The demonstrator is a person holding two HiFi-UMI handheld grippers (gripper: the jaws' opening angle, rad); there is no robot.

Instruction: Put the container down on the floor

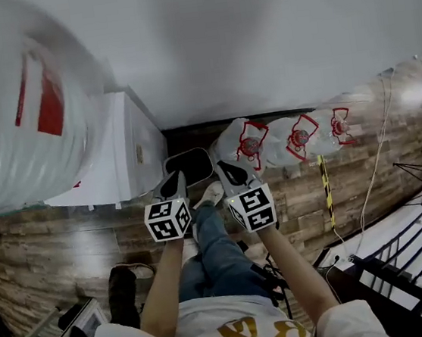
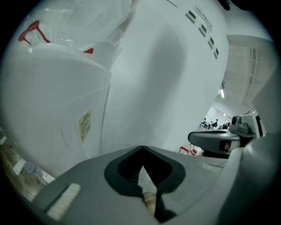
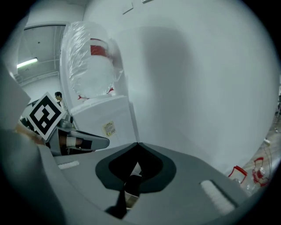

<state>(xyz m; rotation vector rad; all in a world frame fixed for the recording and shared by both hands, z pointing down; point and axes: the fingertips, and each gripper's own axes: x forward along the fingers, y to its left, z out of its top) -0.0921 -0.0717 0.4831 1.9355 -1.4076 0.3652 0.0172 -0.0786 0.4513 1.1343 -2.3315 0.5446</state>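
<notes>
A large clear water jug (image 1: 13,112) with a red label, wrapped in plastic, stands on a white dispenser (image 1: 121,152) at the left; the same jug (image 3: 90,66) shows in the right gripper view. Three more clear jugs with red handles (image 1: 250,145) (image 1: 299,136) (image 1: 337,127) lie on the floor along the wall. My left gripper (image 1: 173,182) (image 2: 141,148) and right gripper (image 1: 231,173) (image 3: 137,144) hang side by side in front of me, both shut with nothing in them. Neither touches a jug.
A black rounded pad (image 1: 187,163) lies on the wood floor (image 1: 67,242) by the white wall (image 1: 256,36), just beyond the grippers. A dark shoe (image 1: 123,293) sits lower left. Cables (image 1: 373,182) and black metal racks (image 1: 410,238) fill the right side.
</notes>
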